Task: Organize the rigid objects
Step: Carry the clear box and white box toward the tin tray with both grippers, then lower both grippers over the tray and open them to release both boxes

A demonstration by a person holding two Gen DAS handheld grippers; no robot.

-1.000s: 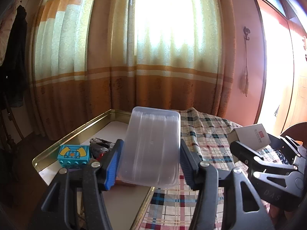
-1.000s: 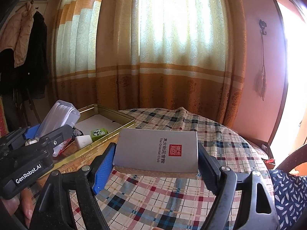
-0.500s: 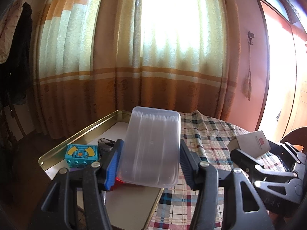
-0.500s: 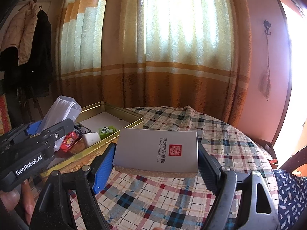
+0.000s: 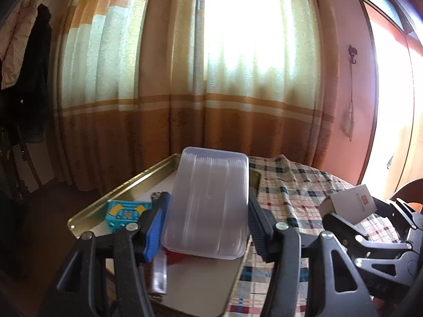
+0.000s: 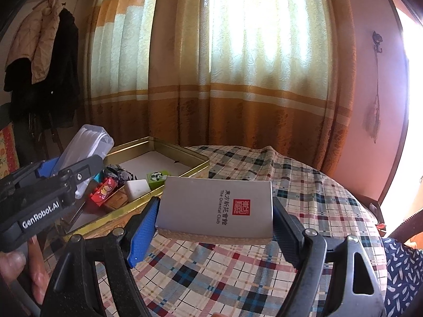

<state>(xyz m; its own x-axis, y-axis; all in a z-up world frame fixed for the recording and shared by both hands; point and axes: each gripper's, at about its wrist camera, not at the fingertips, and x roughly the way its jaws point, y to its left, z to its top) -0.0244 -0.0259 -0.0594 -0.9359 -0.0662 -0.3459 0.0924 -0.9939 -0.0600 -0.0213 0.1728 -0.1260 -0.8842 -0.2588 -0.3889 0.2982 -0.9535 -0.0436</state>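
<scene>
My left gripper (image 5: 207,219) is shut on a clear plastic container (image 5: 207,200), held in the air over the near part of a gold metal tray (image 5: 119,192). That container (image 6: 84,145) and the left gripper (image 6: 66,174) also show at the left of the right wrist view. My right gripper (image 6: 214,219) is shut on a grey card box (image 6: 216,206) with a red seal, held above the plaid tablecloth (image 6: 304,185). In the left wrist view the box (image 5: 349,206) and right gripper (image 5: 370,227) sit at the right edge.
The tray (image 6: 169,145) holds a teal toy block (image 5: 124,214), a red toy (image 6: 104,191), a white block (image 6: 137,189), a green block (image 6: 157,178) and dark crumpled pieces (image 6: 120,171). Curtains hang behind the table. Coats (image 6: 45,60) hang at the left. A person's fingers (image 6: 15,264) grip the left handle.
In the left wrist view the tray and table have slid rightward and the teal block now sits beside the blue pad. Both grips are unchanged.
</scene>
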